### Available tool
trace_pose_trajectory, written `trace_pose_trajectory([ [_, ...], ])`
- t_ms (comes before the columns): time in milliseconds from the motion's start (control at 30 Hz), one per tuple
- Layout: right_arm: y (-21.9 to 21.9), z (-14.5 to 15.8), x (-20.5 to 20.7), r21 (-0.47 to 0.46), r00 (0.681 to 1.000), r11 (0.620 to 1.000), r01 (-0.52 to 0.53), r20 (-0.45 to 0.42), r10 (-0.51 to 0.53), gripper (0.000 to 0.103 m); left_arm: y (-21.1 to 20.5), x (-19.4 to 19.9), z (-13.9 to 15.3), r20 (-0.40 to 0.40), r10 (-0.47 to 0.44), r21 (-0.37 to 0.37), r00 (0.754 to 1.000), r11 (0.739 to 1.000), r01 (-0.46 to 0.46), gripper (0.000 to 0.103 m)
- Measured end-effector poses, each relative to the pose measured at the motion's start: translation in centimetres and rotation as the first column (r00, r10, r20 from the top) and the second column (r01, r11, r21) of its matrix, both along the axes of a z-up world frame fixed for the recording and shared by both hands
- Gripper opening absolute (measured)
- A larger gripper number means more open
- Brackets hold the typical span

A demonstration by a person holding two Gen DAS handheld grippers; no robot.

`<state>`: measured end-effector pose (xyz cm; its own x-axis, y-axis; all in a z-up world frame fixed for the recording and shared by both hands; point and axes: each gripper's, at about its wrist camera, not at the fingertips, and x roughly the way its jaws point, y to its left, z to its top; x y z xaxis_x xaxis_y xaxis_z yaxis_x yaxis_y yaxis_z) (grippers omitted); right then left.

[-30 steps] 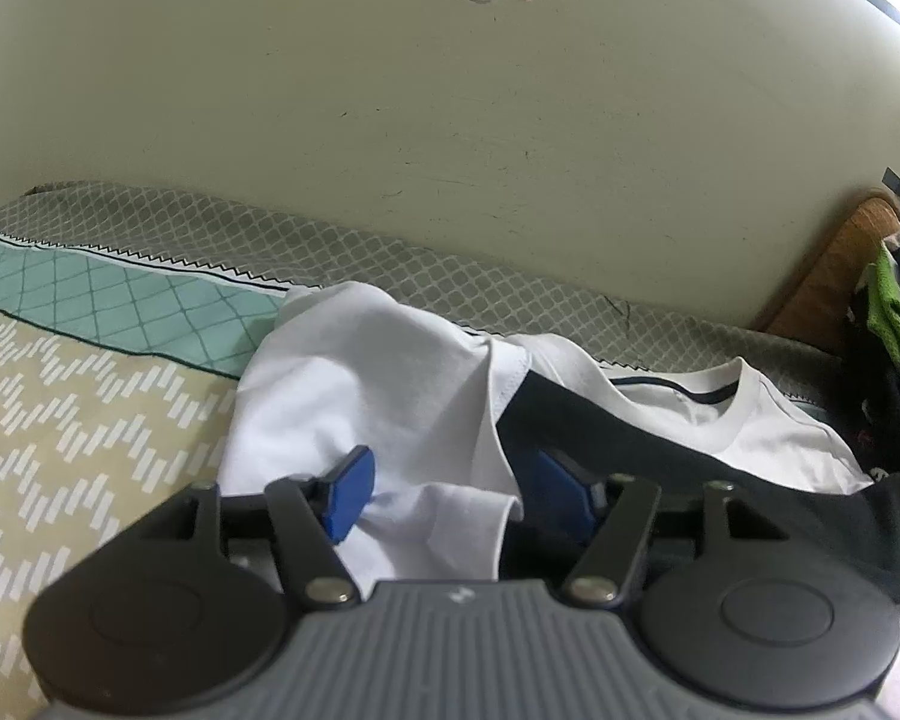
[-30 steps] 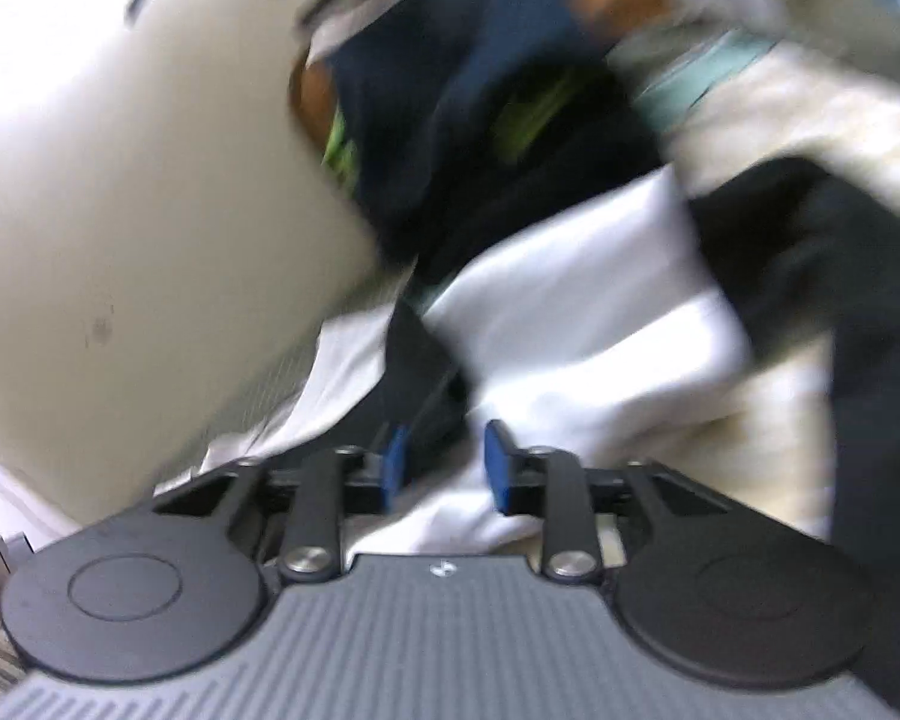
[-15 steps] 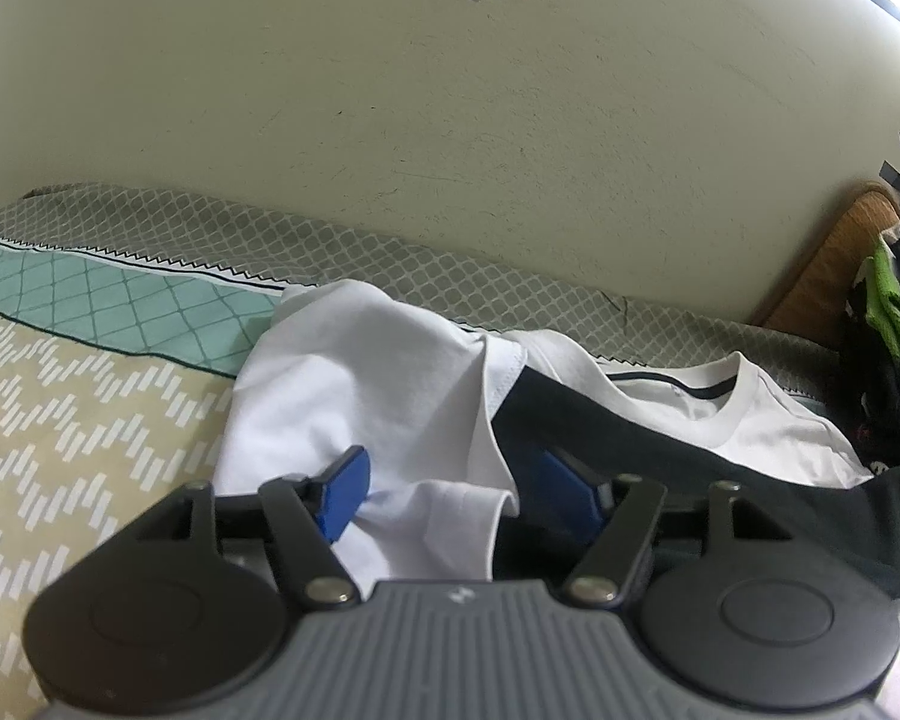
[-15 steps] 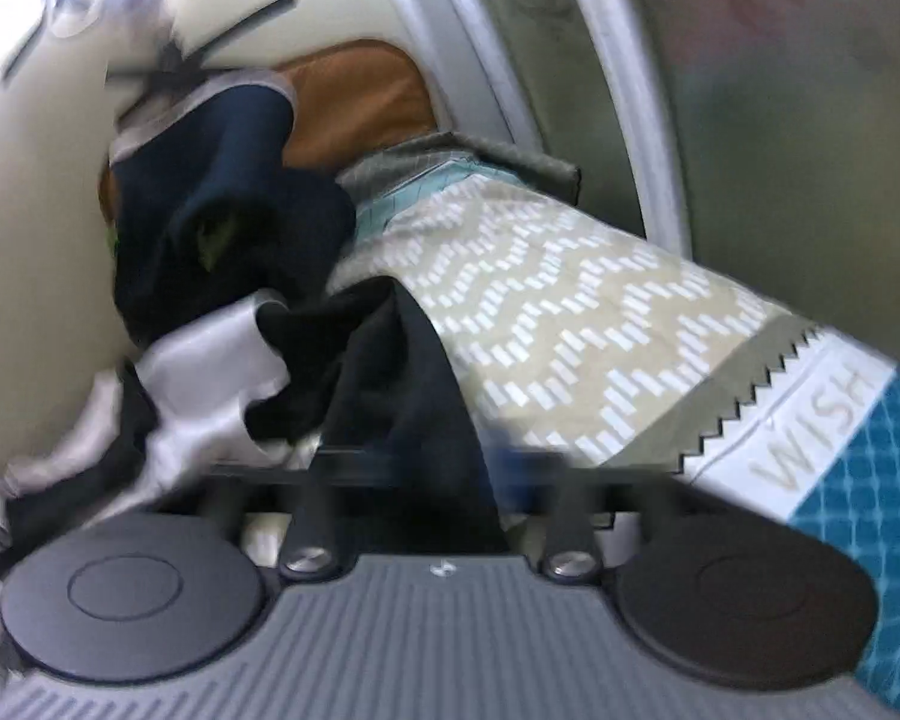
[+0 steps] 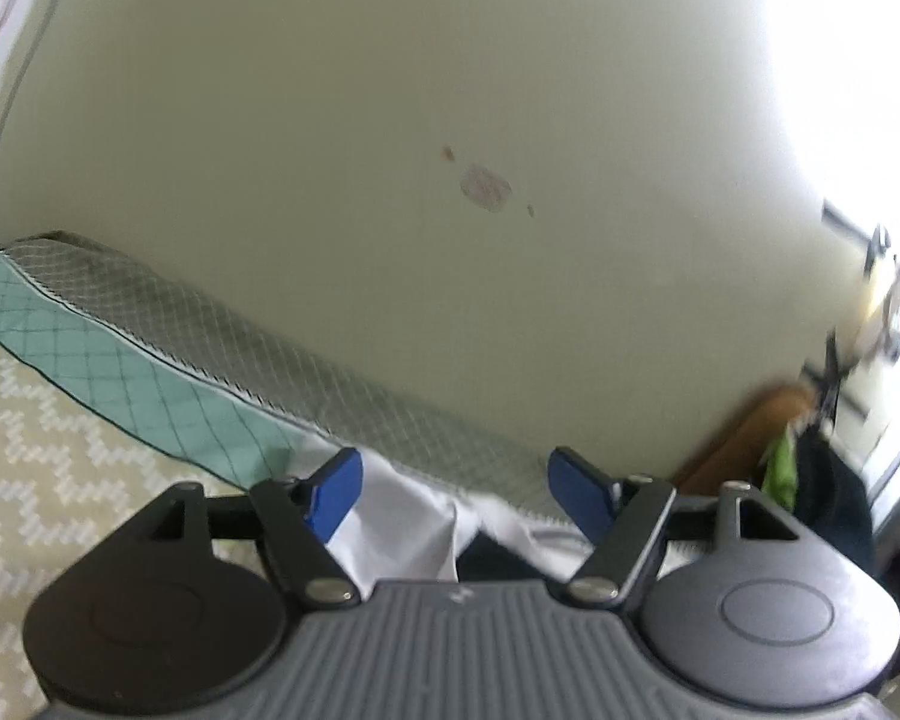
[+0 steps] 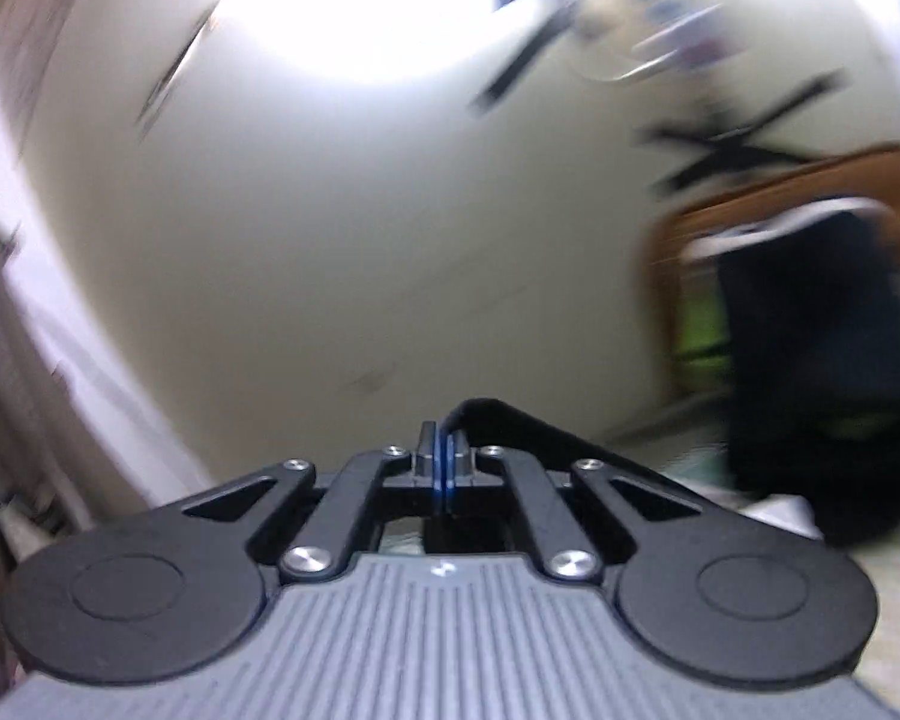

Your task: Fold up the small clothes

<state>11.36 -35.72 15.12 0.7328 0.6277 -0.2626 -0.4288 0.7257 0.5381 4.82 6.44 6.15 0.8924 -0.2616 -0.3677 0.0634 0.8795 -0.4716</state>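
Both grippers are raised since a second ago, views now mostly wall.
Left gripper (image 5: 453,495) is being opened over white shirt (image 5: 402,531), pads clear; right gripper (image 6: 444,462) is clamped on dark garment (image 6: 510,420).

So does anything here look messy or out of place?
Yes. The white shirt lies crumpled on the bed with dark cloth tangled in it. The right gripper pinches a black garment, while more dark clothes drape the headboard.
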Motion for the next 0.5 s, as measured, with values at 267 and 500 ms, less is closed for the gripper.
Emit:
trace_pose_trajectory([
  [267,10.6,-5.4,7.9,-0.015,0.954,0.975,-0.223,-0.208,0.215,0.031,3.3,1.0,-0.1,-0.04,0.055,-0.069,0.998,0.996,-0.057,0.071],
  [500,0.0,-8.0,6.2,-0.21,0.99,0.975,0.068,-0.109,-0.092,0.052,1.4,2.2,-1.3,-0.147,-0.03,-0.002,0.989,1.0,0.03,0.073],
])
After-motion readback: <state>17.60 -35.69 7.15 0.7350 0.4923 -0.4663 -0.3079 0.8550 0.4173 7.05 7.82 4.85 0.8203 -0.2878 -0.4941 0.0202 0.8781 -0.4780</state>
